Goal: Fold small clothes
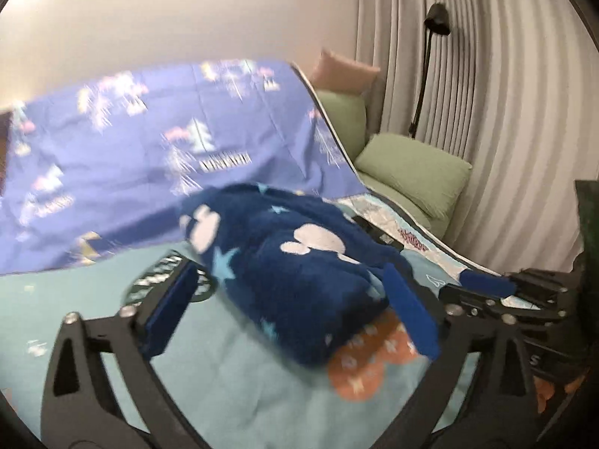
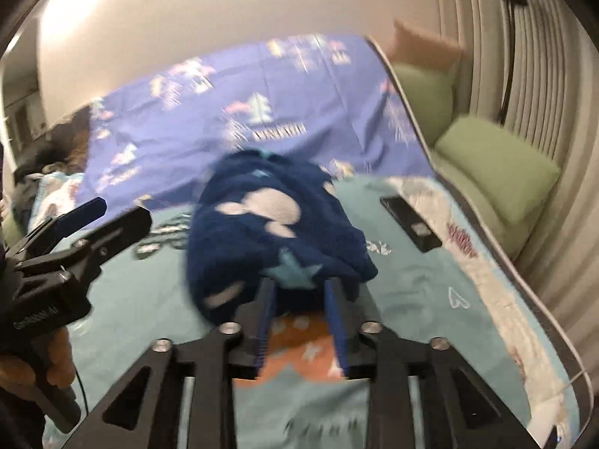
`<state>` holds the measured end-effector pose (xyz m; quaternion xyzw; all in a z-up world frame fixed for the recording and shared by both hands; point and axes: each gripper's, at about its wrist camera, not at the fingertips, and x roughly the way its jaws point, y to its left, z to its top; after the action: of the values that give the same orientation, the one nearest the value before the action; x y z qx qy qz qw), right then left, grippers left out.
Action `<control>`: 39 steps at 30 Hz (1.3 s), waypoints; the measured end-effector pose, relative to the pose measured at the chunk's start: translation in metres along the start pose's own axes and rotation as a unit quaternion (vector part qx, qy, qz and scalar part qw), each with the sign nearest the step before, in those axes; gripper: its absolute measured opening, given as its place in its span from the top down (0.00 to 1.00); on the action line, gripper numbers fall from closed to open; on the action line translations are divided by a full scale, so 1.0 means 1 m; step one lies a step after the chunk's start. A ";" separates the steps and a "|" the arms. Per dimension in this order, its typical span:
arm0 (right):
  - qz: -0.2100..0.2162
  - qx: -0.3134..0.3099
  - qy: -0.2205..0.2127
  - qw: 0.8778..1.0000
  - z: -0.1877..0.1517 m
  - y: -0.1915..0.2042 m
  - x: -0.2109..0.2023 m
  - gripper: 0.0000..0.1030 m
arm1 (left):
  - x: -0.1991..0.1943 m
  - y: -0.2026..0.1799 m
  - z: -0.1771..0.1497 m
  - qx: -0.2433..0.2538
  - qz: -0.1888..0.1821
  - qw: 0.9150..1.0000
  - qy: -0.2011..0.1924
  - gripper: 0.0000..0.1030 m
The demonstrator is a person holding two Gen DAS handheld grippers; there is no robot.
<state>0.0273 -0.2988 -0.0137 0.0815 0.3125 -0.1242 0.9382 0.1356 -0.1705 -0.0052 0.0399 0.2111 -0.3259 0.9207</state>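
Closest to me, the right gripper (image 2: pixel 303 321) points along the bed, its two blue pads (image 2: pixel 337 321) parted by a moderate gap. The near hem of the dark blue fleece garment (image 2: pixel 269 232) lies right at the fingertips, but with the blur I cannot tell whether any cloth is pinched or the jaws simply stand apart at its edge. Beneath them an orange print shows on the teal bedsheet (image 2: pixel 419 299).

The left gripper (image 1: pixel 295 303) is spread wide, one blue pad on each side of the garment's (image 1: pixel 299 273) near end, not closing on it. From the right wrist view it (image 2: pixel 90 220) sits off to the left of the garment, held by a hand (image 2: pixel 37 366).

The garment itself is a bunched, rumpled heap with white cloud shapes and pale blue stars, lying in the middle of the bed on the teal sheet (image 1: pixel 224 374).

Just right of it a black phone (image 2: pixel 410 222) lies flat on the sheet. Beyond, a periwinkle printed duvet (image 1: pixel 157 149) covers the far half of the bed. At the right edge sit green cushions (image 1: pixel 415 172), then a pink cushion (image 1: pixel 344 71), a black floor lamp (image 1: pixel 430 60) and pale pleated curtains (image 1: pixel 505 93).
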 end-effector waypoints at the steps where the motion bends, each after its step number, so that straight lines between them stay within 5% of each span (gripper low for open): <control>1: 0.000 -0.001 -0.013 1.000 -0.004 0.003 -0.016 0.47 | -0.015 -0.003 -0.002 0.007 0.008 1.000 -0.007 0.01; 6: -0.013 -0.001 -0.056 0.998 -0.025 0.022 -0.086 0.29 | -0.076 -0.019 -0.019 0.022 0.054 0.998 -0.010 0.01; 17: -0.022 0.014 -0.047 0.999 -0.064 0.040 -0.143 0.23 | -0.155 -0.021 -0.052 0.000 0.089 0.996 0.001 0.01; 39: -0.037 0.018 -0.049 0.998 -0.087 0.053 -0.172 0.22 | -0.193 -0.036 -0.075 0.018 0.098 0.995 0.000 0.01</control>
<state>-0.1402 -0.1972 0.0263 0.0809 0.2669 -0.1682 0.9455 -0.0487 -0.0700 0.0097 0.0775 0.2004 -0.2378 0.9473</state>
